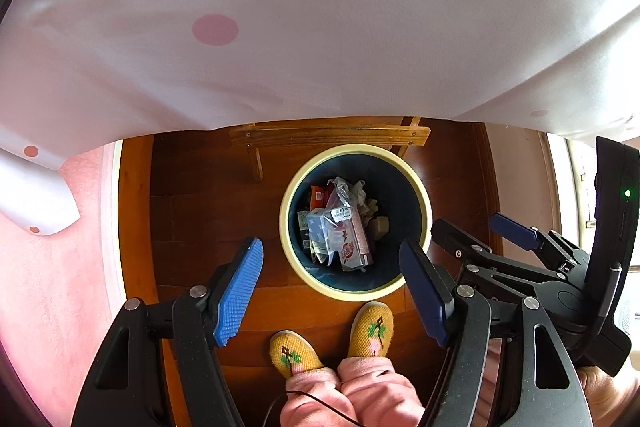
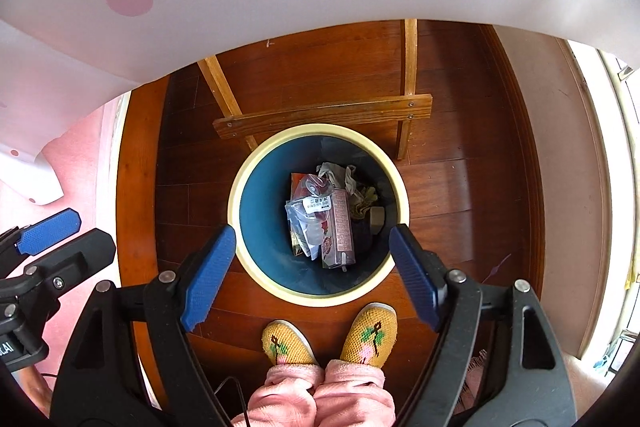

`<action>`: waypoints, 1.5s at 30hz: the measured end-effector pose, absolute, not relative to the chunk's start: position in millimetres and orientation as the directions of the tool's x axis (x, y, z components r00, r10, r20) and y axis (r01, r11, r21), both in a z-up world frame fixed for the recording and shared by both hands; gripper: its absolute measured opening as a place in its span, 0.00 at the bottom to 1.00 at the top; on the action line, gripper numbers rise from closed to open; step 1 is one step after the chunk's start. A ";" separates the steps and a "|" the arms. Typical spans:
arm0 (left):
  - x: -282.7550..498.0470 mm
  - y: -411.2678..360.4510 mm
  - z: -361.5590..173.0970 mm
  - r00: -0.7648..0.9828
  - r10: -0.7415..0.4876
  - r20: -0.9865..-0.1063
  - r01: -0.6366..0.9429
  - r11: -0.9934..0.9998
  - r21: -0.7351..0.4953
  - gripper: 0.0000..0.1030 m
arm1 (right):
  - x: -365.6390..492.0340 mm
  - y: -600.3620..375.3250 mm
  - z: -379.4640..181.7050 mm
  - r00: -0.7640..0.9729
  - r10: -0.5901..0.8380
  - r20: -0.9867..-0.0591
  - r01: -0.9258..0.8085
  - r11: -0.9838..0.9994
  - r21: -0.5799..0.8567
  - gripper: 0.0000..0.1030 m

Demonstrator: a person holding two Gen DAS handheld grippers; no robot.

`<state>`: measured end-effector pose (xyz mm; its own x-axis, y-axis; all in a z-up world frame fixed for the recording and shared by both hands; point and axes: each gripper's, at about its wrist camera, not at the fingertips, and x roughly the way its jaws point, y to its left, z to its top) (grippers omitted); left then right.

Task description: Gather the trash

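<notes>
Dark reddish wood flooring (image 2: pixel 460 187) covers the area under both cameras, bordered on the left by a pink surface (image 1: pixel 48 287) and on the right by a pale wall and a bright window edge. A white cloth with pink dots (image 1: pixel 320 27) hangs across the upper part of both views, above a light wooden frame (image 2: pixel 324 117) standing on the floor.

A round bin (image 2: pixel 256 203) with a cream rim and dark blue interior stands on the floor, touching or just in front of the frame's crossbar. The trash (image 2: pixel 328 219) lies inside it: a clear plastic bag with a white printed label, a pink carton with printed text, a red packet and crumpled pale wrappers. The writing is too small to read.

The left gripper (image 1: pixel 332 291) is held above the bin's near rim, pointing down, its blue-padded fingers spread wide with nothing between them. The right gripper (image 2: pixel 312 275) hangs in the same downward pose just beside it, jaws likewise parted and empty.

Two feet in yellow knitted slippers (image 2: pixel 332 339) with flower motifs stand just at the bin's near edge, below pink trouser cuffs (image 2: pixel 320 395).
</notes>
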<state>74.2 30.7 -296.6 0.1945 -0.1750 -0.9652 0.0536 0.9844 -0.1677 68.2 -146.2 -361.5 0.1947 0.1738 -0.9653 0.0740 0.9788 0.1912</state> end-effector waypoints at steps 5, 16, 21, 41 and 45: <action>74.2 27.5 -276.0 0.206 -0.117 -0.972 0.052 0.993 -0.108 0.70 | 64.9 -149.1 -342.9 0.201 0.173 -0.964 0.076 0.978 0.192 0.75; 71.2 23.6 -192.2 0.270 -0.078 -0.960 0.051 0.996 -0.067 0.70 | 62.4 -156.5 -255.3 0.258 0.185 -0.948 0.082 0.974 0.212 0.75; 65.5 23.6 -141.4 0.307 -0.097 -0.947 0.066 0.995 -0.081 0.70 | 60.1 -160.0 -203.1 0.285 0.187 -0.940 0.083 0.972 0.219 0.75; 53.6 27.7 28.1 0.445 -0.086 -0.892 0.087 0.995 -0.052 0.70 | 66.7 -163.1 -12.0 0.411 0.175 -0.895 0.023 0.979 0.202 0.75; 57.5 29.0 51.2 0.474 -0.074 -0.877 0.072 0.996 -0.045 0.70 | 72.3 -163.9 10.0 0.428 0.183 -0.885 0.019 0.977 0.211 0.75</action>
<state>57.5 29.0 51.2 0.4744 -0.0739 -0.8772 0.0723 0.9964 -0.0448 72.3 -163.9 10.0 0.4279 0.1831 -0.8851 0.0187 0.9773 0.2112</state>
